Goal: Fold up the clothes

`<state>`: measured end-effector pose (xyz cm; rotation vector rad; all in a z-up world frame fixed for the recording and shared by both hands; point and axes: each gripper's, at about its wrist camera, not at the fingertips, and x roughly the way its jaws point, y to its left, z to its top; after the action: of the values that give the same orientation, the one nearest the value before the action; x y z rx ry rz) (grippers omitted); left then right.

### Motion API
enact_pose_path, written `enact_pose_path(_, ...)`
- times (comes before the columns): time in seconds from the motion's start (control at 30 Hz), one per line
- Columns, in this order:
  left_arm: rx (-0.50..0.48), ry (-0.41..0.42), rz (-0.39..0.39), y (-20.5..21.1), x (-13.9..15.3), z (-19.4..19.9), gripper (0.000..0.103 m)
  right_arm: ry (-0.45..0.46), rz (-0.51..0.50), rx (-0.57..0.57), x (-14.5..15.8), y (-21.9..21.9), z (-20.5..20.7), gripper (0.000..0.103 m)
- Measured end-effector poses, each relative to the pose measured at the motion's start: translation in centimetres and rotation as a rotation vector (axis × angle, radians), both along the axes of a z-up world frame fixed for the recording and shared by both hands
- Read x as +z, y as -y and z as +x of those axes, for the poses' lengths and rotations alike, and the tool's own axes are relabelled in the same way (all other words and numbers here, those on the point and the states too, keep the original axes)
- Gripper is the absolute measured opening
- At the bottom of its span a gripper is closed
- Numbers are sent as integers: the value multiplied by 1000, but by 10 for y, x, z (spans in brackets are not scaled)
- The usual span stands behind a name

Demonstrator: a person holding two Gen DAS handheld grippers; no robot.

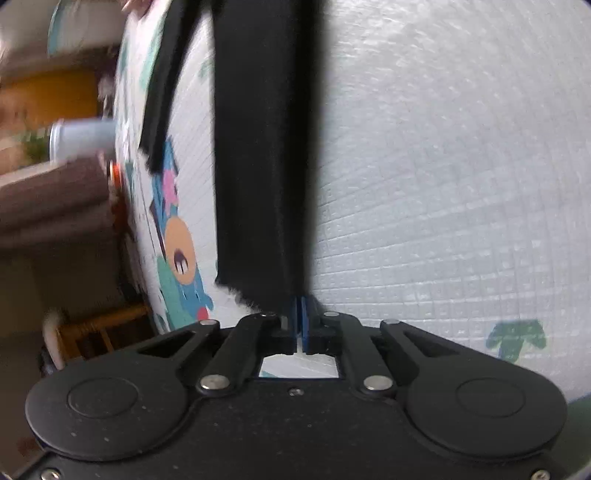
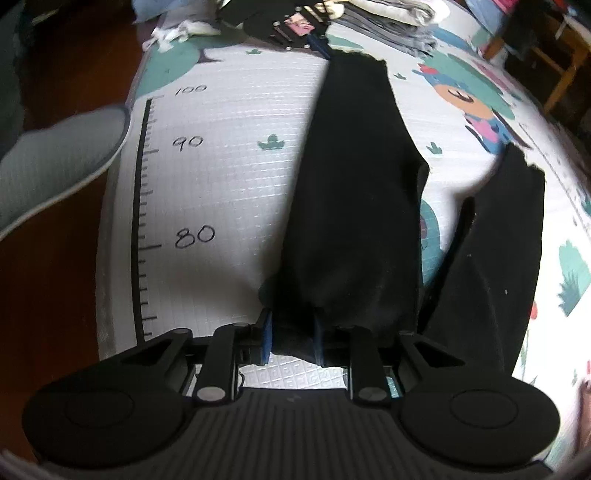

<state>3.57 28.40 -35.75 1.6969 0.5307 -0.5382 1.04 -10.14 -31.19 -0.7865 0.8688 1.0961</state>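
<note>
Quilted white play mat (image 2: 229,177) with cartoon prints, over dark brown floor (image 2: 55,280).
Printed height ruler (image 2: 142,221) along mat edge, marked 80, 90, 100; green trees and a cartoon animal (image 2: 469,103) toward far side. Grey cushion (image 2: 55,162) lying off mat edge on floor. Pile of folded laundry (image 2: 399,14) at far end. Wooden chair frame (image 1: 99,332) and brown upholstered seat (image 1: 51,195) beside mat, blurred. Soft daylight, glare on mat.

The white play mat (image 2: 229,177) carries a printed height ruler (image 2: 142,221) along its edge, a black vertical bar with tick marks, beside which the handwritten-style numbers 100, 90 and 80 stand in descending order toward the camera; no other text is legible.
</note>
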Motion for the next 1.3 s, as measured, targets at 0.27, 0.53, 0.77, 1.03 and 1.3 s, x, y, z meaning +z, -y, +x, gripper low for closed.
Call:
enact_pose_path(0.27, 110, -24, -109, 20, 49, 19, 1, -95, 152, -124, 31, 28, 17, 18)
enact_pose_path(0.53, 113, -98, -155, 57, 97, 75, 1, -201, 324, -330, 56, 59, 43, 17)
enact_pose_path(0.77, 103, -170, -129, 103, 140, 153, 0, -304, 526, -565, 54, 107, 67, 17)
enact_pose_path(1.03, 149, -221, -105, 144, 152, 221, 0, -394, 711, -816, 24, 166, 97, 17)
enact_pose_path(1.3, 190, -267, -69, 184, 141, 256, 0, -452, 764, -961, -5, 199, 110, 17)
